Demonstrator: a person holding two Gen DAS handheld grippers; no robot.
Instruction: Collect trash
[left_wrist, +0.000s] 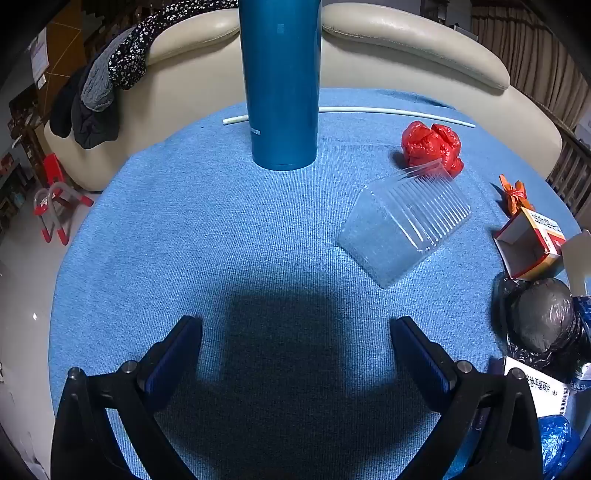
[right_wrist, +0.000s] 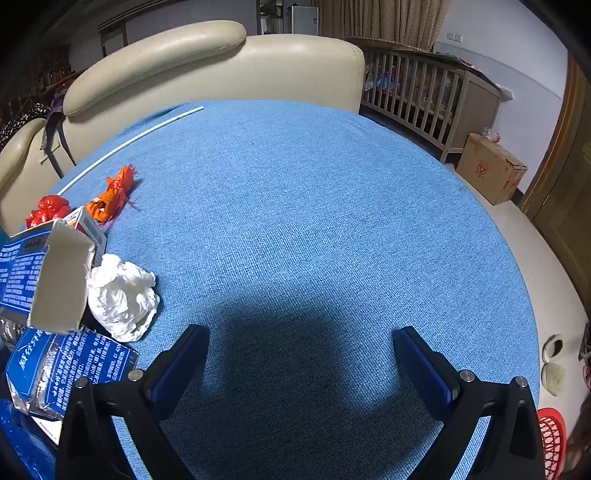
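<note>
We are holding both claws released over the blue-clothed counter (right_wrist: 314, 206), gripping nothing. Ahead-right of the left claw (left_wrist: 295, 325) a clear ribbed tray (left_wrist: 402, 229) is lying tipped beside a red crumpled bag (left_wrist: 432, 144). Left of the right claw (right_wrist: 301, 334), crumpled white tissue (right_wrist: 122, 295) is sitting against torn boxes (right_wrist: 48, 273); bare cloth is stretching ahead to the far edge.

The flask (left_wrist: 280, 85) runs off the top edge, hiding part of the tube (left_wrist: 395, 115). The blue bag (left_wrist: 557, 443) is cut off at the corner.
</note>
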